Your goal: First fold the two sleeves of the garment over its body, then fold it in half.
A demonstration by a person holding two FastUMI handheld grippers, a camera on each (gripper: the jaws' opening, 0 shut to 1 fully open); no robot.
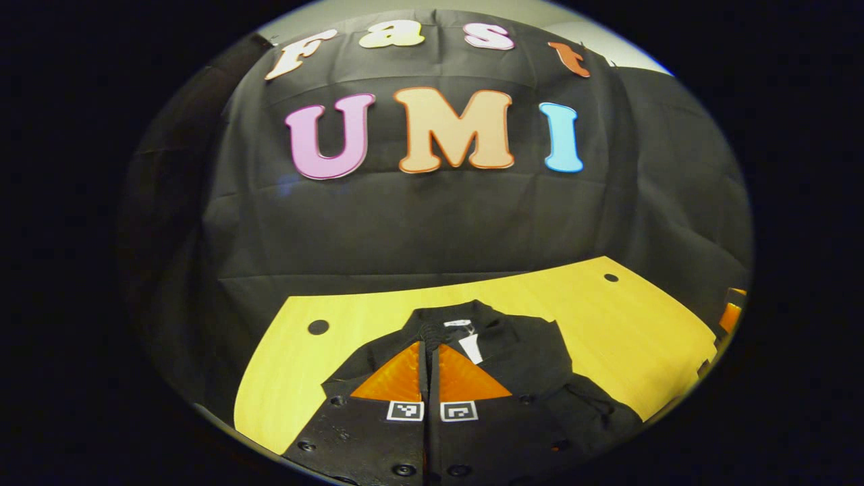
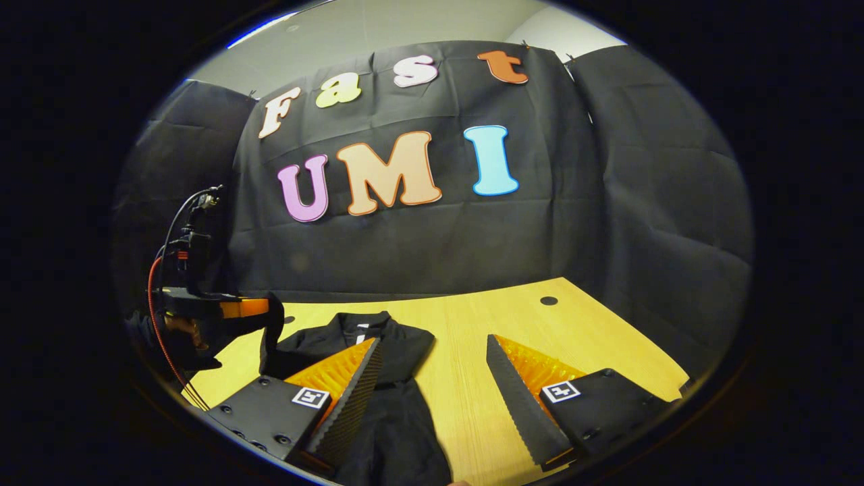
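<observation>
1. Left tongs (image 1: 432, 368), up close, are pressed together, nothing visibly pinched between them.
2. Right tongs (image 2: 432, 361) gape wide above the tabletop (image 2: 472, 324).
3. Beyond, the black garment (image 1: 513, 364) lies flat on the wood, collar toward the far wall.

We've got black gripper bodies dotted with screws, left gripper (image 1: 432, 371) and right gripper (image 2: 432, 378), square black-and-white tags (image 1: 405, 410) on each finger, red cable (image 2: 156, 324) trailing

Recording booth: black cloth wall (image 1: 432, 223), wooden table (image 1: 634, 337)
</observation>
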